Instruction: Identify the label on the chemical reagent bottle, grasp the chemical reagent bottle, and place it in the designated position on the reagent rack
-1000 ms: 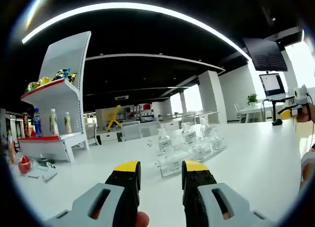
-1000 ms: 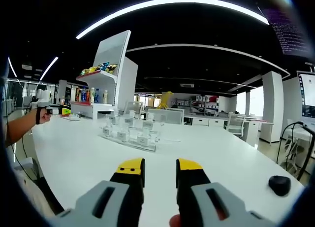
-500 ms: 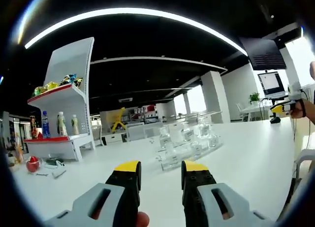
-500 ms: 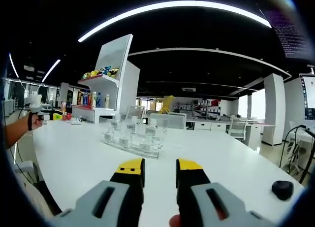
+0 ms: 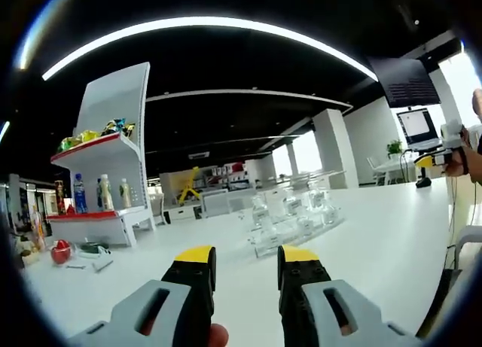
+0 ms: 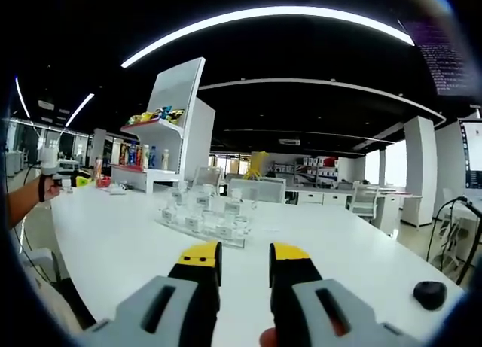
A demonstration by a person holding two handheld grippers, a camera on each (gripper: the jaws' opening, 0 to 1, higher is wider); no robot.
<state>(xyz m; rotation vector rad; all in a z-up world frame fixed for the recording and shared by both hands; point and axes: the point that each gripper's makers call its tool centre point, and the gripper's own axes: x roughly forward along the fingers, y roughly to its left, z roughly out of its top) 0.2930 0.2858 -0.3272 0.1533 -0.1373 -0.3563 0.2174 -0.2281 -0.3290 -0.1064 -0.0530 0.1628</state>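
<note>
Ahead of the left hand-held gripper (image 5: 243,266), whose yellow-tipped black jaws stand apart with nothing between them, a clear acrylic reagent rack (image 5: 295,228) rests on the broad white bench (image 5: 376,234), slightly to the right of the jaws and well apart from them. Small clear glass reagent bottles with white labels (image 5: 291,204) stand upright in the rack in rows; their label text is too small to read. Off to the left of this gripper, a white display shelf with red-edged boards (image 5: 105,170) carries coloured drink bottles and snack packets.

Seen from the right hand-held gripper (image 6: 244,263), equally open and empty, the same rack (image 6: 202,228) lies ahead and a little left, well beyond the jaw tips, with bottles (image 6: 233,209) upright in it. A small black rounded object (image 6: 429,294), possibly a mouse, sits on the bench (image 6: 113,241) far to the right. At the left edge, the person's hand (image 6: 50,187) holds the other gripper above the bench edge.
</note>
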